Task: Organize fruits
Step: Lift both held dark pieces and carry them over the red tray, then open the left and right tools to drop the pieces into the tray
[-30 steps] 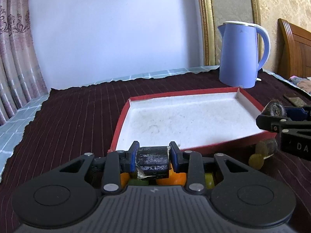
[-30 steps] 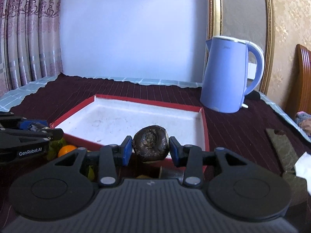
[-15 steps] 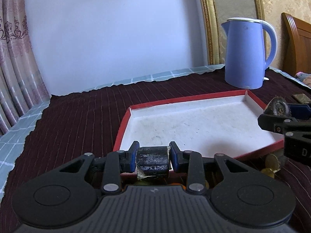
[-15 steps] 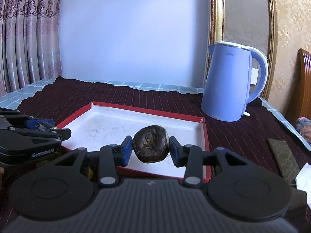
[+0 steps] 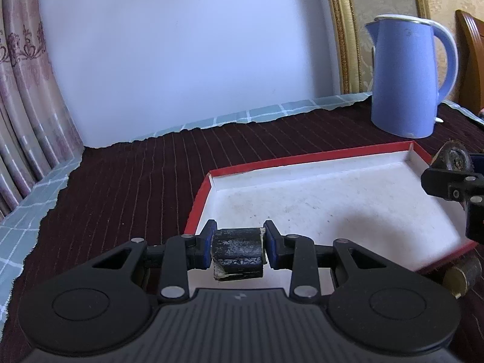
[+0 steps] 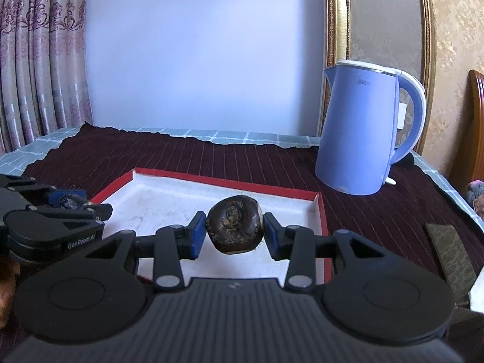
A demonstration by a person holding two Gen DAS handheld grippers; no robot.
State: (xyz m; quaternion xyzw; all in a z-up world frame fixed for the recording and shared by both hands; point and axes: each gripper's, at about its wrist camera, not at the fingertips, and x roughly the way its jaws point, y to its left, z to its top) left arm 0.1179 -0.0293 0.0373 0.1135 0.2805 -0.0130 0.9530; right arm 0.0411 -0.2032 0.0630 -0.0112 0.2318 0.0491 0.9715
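We lose the near edge of the red tray (image 6: 320,220) behind the right gripper's (image 6: 234,231) body. On the tray's left, the left gripper (image 6: 75,204) runs off the frame edge, its dark piece (image 6: 68,201) barely peeking out. In the left view, the right gripper (image 5: 453,178) is cropped beside the tray's far corner, and a yellowish fruit (image 5: 462,272) below the tray's rim sits half hidden, too blurred to name.

White lettering "GenRobot.AI" is showing on the left gripper (image 6: 65,201); right of it, the blue kettle (image 6: 360,130) is bearing "Midea".

Cloth-covered table (image 6: 242,157): tray (image 6: 230,178), kettle (image 6: 360,133).
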